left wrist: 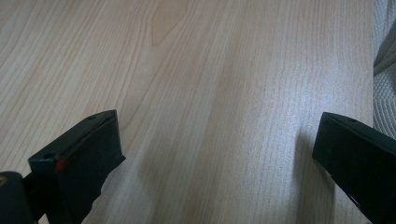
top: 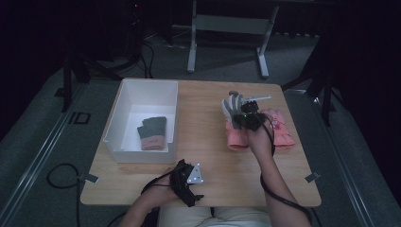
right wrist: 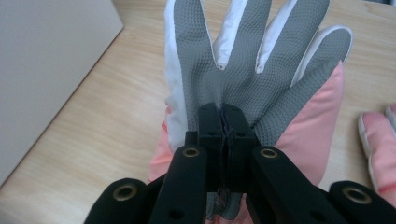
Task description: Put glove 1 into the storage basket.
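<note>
A glove [right wrist: 243,70] with a grey dotted palm, white finger sides and a pink cuff hangs from my right gripper [right wrist: 223,112], whose jaws are shut on the palm just below the fingers. In the high view this right gripper [top: 246,116] holds the glove [top: 233,105] fingers-up over the table's right half, its pink end [top: 236,139] trailing down to the wood. A second pink glove [top: 282,130] lies flat just to the right. My left gripper [top: 188,189] rests near the front edge, its jaws [left wrist: 219,126] open over bare wood.
A white open box [top: 124,101] stands on the left half of the wooden table [top: 213,94], with a folded grey and pink glove pair [top: 152,133] inside. The box wall [right wrist: 51,70] is to the left of the held glove. Dark floor and stand legs lie beyond.
</note>
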Available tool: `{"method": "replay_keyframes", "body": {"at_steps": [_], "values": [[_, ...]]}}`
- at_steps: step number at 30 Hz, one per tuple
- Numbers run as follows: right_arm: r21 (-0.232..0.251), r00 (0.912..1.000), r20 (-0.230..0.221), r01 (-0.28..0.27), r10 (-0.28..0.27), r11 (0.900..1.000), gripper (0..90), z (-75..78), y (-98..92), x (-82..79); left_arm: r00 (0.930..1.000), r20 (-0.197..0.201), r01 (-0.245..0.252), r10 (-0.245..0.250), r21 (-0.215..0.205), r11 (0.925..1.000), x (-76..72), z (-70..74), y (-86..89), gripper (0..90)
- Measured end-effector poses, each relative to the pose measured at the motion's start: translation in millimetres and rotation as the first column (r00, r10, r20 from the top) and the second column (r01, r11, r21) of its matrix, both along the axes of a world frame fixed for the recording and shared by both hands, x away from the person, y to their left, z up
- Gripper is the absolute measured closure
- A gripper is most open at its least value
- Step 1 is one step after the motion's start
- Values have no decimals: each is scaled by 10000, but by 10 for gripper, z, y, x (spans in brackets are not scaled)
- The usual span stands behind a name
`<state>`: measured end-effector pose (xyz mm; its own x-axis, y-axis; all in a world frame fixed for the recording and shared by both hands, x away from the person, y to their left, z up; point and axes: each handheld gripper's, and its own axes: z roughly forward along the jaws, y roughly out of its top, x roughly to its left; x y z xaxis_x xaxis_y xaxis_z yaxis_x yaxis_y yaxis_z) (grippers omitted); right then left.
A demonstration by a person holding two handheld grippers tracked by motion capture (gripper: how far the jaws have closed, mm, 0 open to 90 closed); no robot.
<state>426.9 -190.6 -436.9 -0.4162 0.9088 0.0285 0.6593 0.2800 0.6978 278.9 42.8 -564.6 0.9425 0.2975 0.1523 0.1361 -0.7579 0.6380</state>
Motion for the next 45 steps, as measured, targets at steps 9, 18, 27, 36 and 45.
{"method": "replay_keyframes", "body": {"at_steps": [9,18,27,36,45], "values": [[-318,9972,-605,429,-448,9986,878,-315,142,-294,10000,22,77,-77,-15,10000,-24,7,5,7],[-470,9898,-1294,544,-601,9974,876,-666,320,-222,9999,-16,125,-125,-19,9999,-10,-5,9,7],[-373,9839,-1667,584,-638,9976,790,-929,378,-153,9999,-38,168,-168,18,9999,-18,-13,9,7],[314,10000,-22,45,-45,9995,669,-365,32,-284,9999,42,144,-143,-82,9999,-22,-8,15,7],[-124,9962,871,-31,42,9999,626,-164,-814,-148,9997,-8,248,-248,-364,9990,-23,18,28,7]]}}
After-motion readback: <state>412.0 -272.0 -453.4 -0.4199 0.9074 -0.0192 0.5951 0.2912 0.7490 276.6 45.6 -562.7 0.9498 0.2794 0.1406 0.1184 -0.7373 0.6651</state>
